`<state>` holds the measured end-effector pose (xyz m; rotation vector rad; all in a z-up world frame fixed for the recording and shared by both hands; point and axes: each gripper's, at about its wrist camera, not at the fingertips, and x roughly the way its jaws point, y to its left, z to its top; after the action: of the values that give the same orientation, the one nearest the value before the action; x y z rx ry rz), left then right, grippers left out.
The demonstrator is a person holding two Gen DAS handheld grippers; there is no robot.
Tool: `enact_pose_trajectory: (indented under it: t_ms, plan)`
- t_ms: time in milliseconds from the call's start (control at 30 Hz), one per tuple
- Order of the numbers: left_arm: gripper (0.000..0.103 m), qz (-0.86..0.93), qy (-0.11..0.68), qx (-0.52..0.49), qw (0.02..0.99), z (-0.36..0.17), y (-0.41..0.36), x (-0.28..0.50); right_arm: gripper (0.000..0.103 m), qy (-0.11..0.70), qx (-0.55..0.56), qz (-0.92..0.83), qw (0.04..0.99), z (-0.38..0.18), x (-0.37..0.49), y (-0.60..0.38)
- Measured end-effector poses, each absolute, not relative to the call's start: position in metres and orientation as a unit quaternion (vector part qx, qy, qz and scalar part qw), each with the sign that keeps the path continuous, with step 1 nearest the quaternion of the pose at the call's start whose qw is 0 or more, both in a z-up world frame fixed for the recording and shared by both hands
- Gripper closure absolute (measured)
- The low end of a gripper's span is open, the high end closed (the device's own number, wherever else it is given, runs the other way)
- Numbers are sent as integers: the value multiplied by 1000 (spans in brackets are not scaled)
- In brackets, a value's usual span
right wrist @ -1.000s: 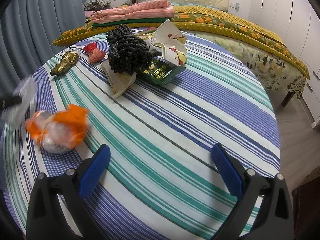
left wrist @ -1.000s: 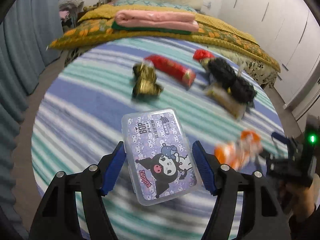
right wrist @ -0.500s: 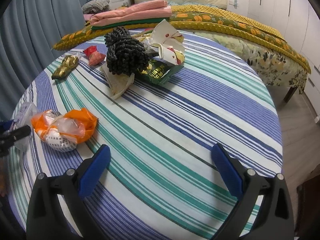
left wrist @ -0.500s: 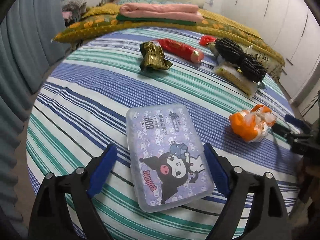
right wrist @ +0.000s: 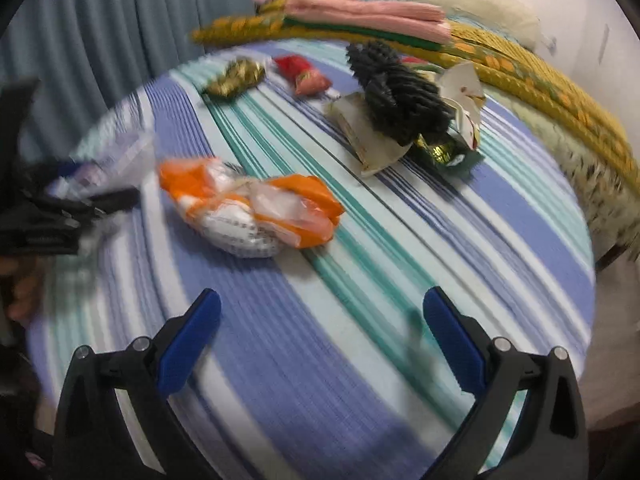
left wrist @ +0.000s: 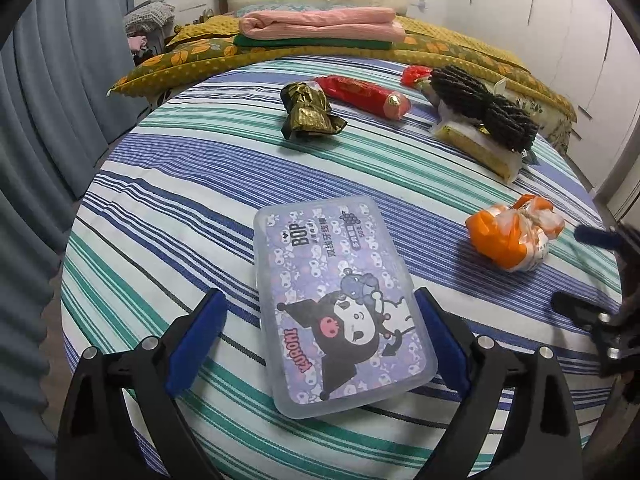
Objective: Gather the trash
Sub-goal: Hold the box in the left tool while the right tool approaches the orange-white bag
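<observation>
Round table (left wrist: 168, 184) under a blue, teal and white striped cloth fills both views; a bed (left wrist: 460, 46) with folded pink and green blankets (left wrist: 320, 24) stands behind it.

Left gripper (left wrist: 320, 336): jaws spread wide, 1 blue pad on each side of the near end of a clear plastic box (left wrist: 340, 300) with a purple cartoon label. Box lies flat on the cloth; right pad looks to be at its edge, left pad stands apart from it. Nothing gripped.

Right gripper (right wrist: 322, 338): jaws wide apart, holding nothing, over bare cloth. This view is motion-blurred.

Trash on the table, by size:
- black knobbly bundle (right wrist: 396, 92) lying on a cream wrapper (right wrist: 364, 136), at the far right side; a torn white paper carton (right wrist: 464, 92) and a dark green foil pack (right wrist: 448, 152) beside it.
- orange and white crumpled bag (right wrist: 252, 208), just ahead of the right gripper and to its left, apart from its pads.
- red tube-shaped wrapper (left wrist: 364, 92), far centre.
- gold foil wrapper (left wrist: 310, 114), just left of the red one.
- small red scrap (left wrist: 414, 74), far side near the black bundle.
</observation>
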<state>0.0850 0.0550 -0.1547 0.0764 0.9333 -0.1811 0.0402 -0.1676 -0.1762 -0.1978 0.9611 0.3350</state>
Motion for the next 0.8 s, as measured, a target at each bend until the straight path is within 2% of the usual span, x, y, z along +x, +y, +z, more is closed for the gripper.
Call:
enact_pose_trajectory:
  t_ms: [167, 333, 433, 567, 667, 800]
  plan:
    - [11, -88, 448, 32, 889, -155, 55, 86, 5, 447, -89, 65, 888, -173, 74, -183]
    - [11, -89, 447, 29, 889, -154, 57, 85, 5, 417, -5, -22, 909, -160, 63, -211]
    - [10, -88, 448, 30, 889, -154, 56, 86, 5, 414, 77, 15, 907, -154, 37, -206]
    - [10, -85, 451, 38, 888, -155, 54, 87, 5, 448, 166, 90, 874, -155, 47, -179]
    - [10, -85, 450, 38, 888, -155, 54, 87, 5, 454, 175, 76, 870, -158, 68, -154]
    - [9, -86, 450, 35, 888, -155, 54, 86, 5, 468, 110, 87, 872, -166, 88, -120]
